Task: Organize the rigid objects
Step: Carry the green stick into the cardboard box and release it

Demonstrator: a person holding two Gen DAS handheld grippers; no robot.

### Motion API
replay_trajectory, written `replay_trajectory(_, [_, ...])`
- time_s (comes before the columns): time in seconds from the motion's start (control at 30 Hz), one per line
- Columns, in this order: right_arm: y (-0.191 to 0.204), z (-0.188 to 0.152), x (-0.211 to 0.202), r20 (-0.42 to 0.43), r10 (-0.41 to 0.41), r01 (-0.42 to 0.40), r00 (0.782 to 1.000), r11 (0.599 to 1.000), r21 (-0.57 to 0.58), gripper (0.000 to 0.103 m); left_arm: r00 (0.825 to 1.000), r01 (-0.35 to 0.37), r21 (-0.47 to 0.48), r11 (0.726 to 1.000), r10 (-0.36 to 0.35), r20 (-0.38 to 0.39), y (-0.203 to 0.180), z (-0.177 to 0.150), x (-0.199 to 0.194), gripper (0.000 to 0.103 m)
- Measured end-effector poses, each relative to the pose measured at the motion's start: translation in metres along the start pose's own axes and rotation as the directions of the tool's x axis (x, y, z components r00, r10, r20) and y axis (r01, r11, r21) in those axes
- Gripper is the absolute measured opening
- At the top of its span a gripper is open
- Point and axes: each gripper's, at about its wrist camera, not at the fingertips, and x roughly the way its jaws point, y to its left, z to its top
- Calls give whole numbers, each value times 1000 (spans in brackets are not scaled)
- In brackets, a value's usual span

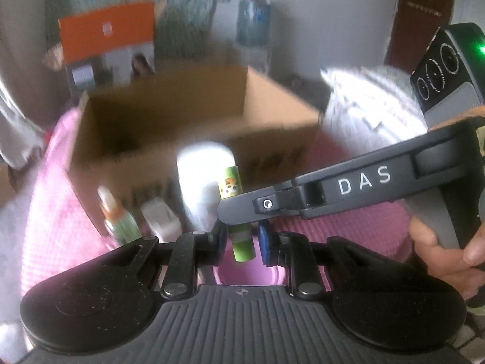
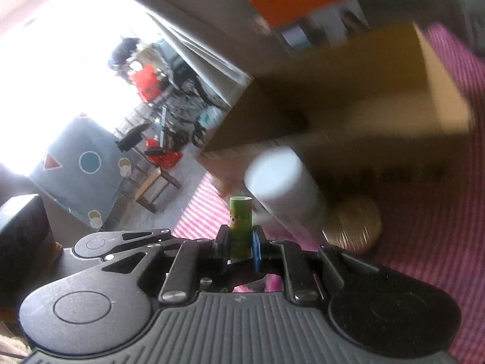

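Both grippers clamp one small green tube at once: the left gripper has its jaws closed on the tube's lower part, while the right gripper grips it higher up, its black finger crossing the left wrist view. The tube is held above the pink mat, in front of the open cardboard box that sits toward the mat's far edge. The step in hand appears to be carrying the tube to that box; done well, both hands would travel together, keep the tube upright, clear the near wall, and release only once it is over the opening. One white bottle lies just ahead of the tube, its gold end toward the right, with one white block and one orange-and-green bottle beside it near the box's front. A person's hand holds the right gripper's handle.
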Motion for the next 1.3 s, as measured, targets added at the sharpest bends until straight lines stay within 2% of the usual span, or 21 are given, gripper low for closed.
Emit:
replay_trajectory(0.1, [18,19,-9,46,21,-18,999,998,-59,17,997,-35,-3,999,35,65,3,18,-18,21])
replay_trajectory(0.2, [26,47,-7,57,50,-45,997,995,-88,17,993,-62,-35,997,65,99,13,36,-21,21])
replay_trajectory(0.33, [25,87,19,14,70,-69,997,992,-103,17,992,-107,-95,990,113,60,36,64,-10,21])
replay_trajectory(0.43, [18,115,47,-39,69,-72,997,993,-98,17,993,-109,-153,982,114,22,60,77,9,21])
replay_trajectory(0.53, [-3,137,81,-117,80,-84,990,996,-34,17,994,-110,-203,973,105,-37,85,86,33,21])
replay_trajectory(0.73, [-47,156,142,-282,116,-85,952,989,121,17,977,-134,-228,964,90,-191,113,89,79,22])
replay_trajectory(0.83, [-61,156,162,-336,118,-72,935,987,146,17,966,-140,-237,961,80,-245,121,85,92,23])
replay_trajectory(1.0, [-76,156,186,-397,108,-41,912,984,173,17,954,-154,-207,966,90,-287,123,82,104,24])
replay_trajectory(1.07, [-86,156,197,-429,114,-25,896,978,206,17,947,-164,-185,969,101,-306,120,84,109,25])
replay_trajectory(1.3, [-98,147,229,-545,83,47,835,974,220,18,957,-161,-198,967,104,-270,120,88,103,37])
